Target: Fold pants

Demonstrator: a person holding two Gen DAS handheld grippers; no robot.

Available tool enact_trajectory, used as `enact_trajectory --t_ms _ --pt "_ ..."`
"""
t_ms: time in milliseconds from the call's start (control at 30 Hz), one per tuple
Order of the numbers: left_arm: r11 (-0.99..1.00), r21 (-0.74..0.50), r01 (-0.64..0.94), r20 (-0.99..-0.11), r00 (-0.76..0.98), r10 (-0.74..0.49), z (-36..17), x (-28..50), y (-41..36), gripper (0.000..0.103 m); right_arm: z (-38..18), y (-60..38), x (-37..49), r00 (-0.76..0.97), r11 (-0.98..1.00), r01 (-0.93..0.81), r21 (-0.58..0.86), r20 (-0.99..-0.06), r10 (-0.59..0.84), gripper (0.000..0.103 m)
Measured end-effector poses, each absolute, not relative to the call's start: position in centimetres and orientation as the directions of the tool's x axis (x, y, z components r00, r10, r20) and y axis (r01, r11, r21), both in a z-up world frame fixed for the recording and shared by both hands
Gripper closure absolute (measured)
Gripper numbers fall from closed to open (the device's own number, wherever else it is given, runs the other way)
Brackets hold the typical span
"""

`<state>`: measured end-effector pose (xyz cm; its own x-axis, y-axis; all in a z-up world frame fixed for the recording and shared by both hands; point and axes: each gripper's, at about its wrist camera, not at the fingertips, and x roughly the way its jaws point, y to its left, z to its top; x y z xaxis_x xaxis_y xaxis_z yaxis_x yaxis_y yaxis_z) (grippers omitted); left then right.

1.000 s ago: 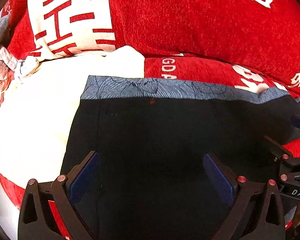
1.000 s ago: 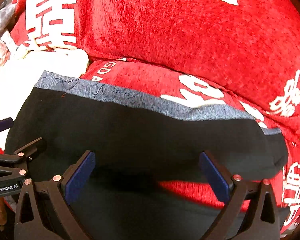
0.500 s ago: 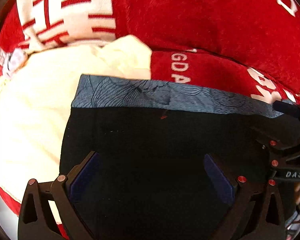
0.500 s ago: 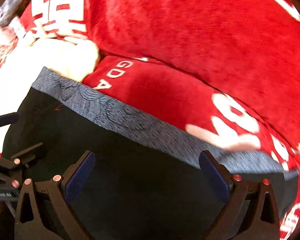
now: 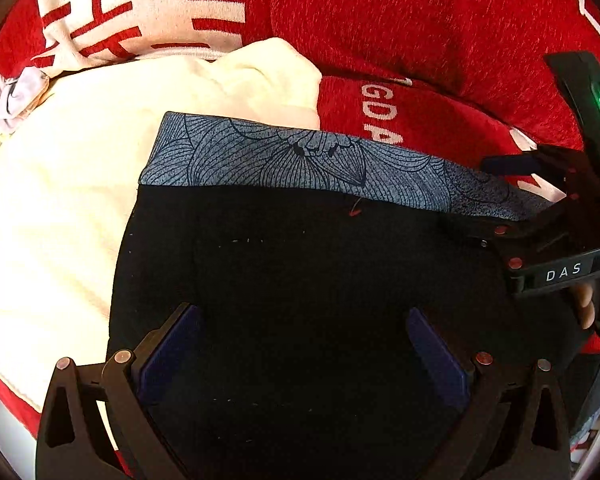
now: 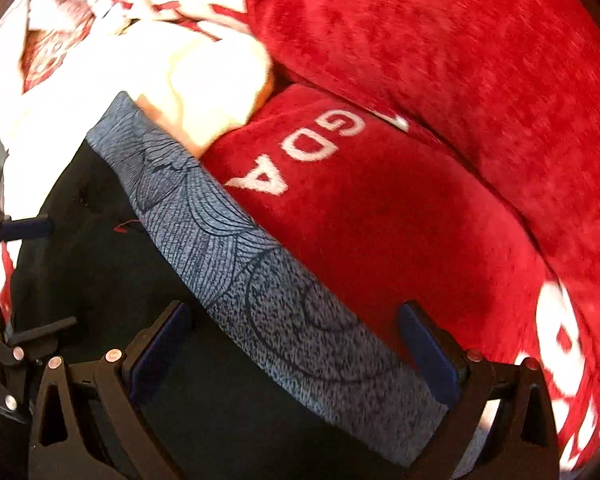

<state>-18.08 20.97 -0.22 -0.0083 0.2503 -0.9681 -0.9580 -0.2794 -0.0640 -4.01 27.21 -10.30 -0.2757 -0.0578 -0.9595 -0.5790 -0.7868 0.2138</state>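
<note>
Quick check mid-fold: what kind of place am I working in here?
Probably a bedroom or other home room, on a bed or sofa. The black pants lie on plush red bedding with white lettering, beside a cream blanket, with a big red cushion behind.

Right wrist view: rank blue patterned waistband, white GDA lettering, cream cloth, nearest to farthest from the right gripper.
From the right gripper:
1. Blue patterned waistband, running between the open fingers.
2. White GDA lettering, beyond it on the red cushion.
3. Cream cloth, farthest, upper left.
</note>
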Motion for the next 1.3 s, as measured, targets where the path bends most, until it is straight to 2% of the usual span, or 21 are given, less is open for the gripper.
enact_trajectory --t_ms 33,100,133,267,433,667,767,800,833,867,900,933,1033,1133,1200,1233,1300 --pt "-0.279 -0.068 -0.958 -0.968 -0.005 0.252 -0.2 -18.1 20.9 0.000 -10.0 27.0 -4.2 -0.291 -0.797 -0.556 0.235 -0.953 -0.078 0.020" --pt "-0.288 -0.087 -0.954 -0.967 0.011 0.255 -0.1 -18.4 20.9 0.000 -8.9 26.0 -4.9 -0.317 -0.823 -0.493 0.283 -0.939 -0.132 0.069" --pt "-0.294 -0.095 -0.951 -0.966 0.017 0.256 -0.1 -18.5 21.0 0.000 -8.7 25.4 -5.2 -0.302 -0.836 -0.485 0.257 -0.946 -0.116 0.071" --pt "-0.336 -0.177 -0.925 -0.961 0.088 0.264 0.4 -19.6 21.2 0.000 -7.2 23.7 -5.5 -0.287 -0.854 -0.485 0.188 -0.957 -0.047 0.091" --pt "-0.392 -0.260 -0.883 -0.943 0.144 0.300 2.0 -20.5 22.4 0.000 -4.2 20.7 -3.6 -0.338 -0.866 -0.488 0.113 -0.939 0.068 0.095" --pt "-0.486 -0.355 -0.798 -0.925 0.225 0.306 2.0 -20.6 24.8 0.000 -1.5 15.3 -3.5 -0.319 -0.888 -0.448 -0.108 -0.908 0.271 0.095" --pt "-0.528 -0.303 -0.793 -0.950 0.205 0.237 0.3 -20.1 26.1 0.000 -1.6 13.3 -3.8 -0.301 -0.884 -0.430 -0.182 -0.894 0.331 0.095" --pt "-0.528 -0.281 -0.802 -0.956 0.188 0.224 -0.3 -19.8 26.3 0.004 -1.6 13.0 -3.8 -0.299 -0.882 -0.431 -0.188 -0.893 0.336 0.095" --pt "-0.526 -0.257 -0.811 -0.962 0.164 0.217 -0.7 -19.5 26.4 0.020 -1.6 12.7 -3.7 -0.295 -0.881 -0.430 -0.196 -0.892 0.342 0.095" --pt "-0.520 -0.205 -0.829 -0.975 0.127 0.183 -1.2 -19.0 26.2 0.051 -1.6 12.6 -3.6 -0.291 -0.880 -0.428 -0.204 -0.891 0.348 0.096" --pt "-0.509 -0.217 -0.833 -0.974 0.149 0.170 -1.6 -18.8 25.8 0.067 -1.5 12.5 -3.5 -0.291 -0.879 -0.431 -0.206 -0.890 0.351 0.096" --pt "-0.514 -0.235 -0.825 -0.968 0.154 0.196 -1.4 -18.9 25.3 0.076 -1.5 12.5 -3.5 -0.291 -0.877 -0.436 -0.204 -0.890 0.352 0.096" --pt "-0.527 -0.291 -0.799 -0.950 0.179 0.254 -0.5 -19.4 23.4 0.086 -1.2 12.6 -3.5 -0.285 -0.868 -0.446 -0.219 -0.884 0.370 0.095" --pt "-0.533 -0.301 -0.791 -0.946 0.176 0.274 -0.2 -19.4 22.0 0.087 -0.9 13.4 -3.1 -0.297 -0.873 -0.457 -0.172 -0.895 0.332 0.077" --pt "-0.527 -0.279 -0.802 -0.950 0.151 0.274 0.0 -19.1 21.4 0.087 -1.3 14.2 -2.9 -0.293 -0.872 -0.465 -0.151 -0.904 0.312 0.028" --pt "-0.525 -0.270 -0.807 -0.952 0.140 0.274 0.1 -18.9 21.1 0.087 -1.5 14.2 -2.9 -0.285 -0.872 -0.468 -0.144 -0.909 0.303 0.023" --pt "-0.523 -0.257 -0.813 -0.954 0.125 0.274 0.8 -18.7 21.4 0.087 -2.2 15.2 -3.0 -0.264 -0.872 -0.476 -0.118 -0.926 0.269 0.023"
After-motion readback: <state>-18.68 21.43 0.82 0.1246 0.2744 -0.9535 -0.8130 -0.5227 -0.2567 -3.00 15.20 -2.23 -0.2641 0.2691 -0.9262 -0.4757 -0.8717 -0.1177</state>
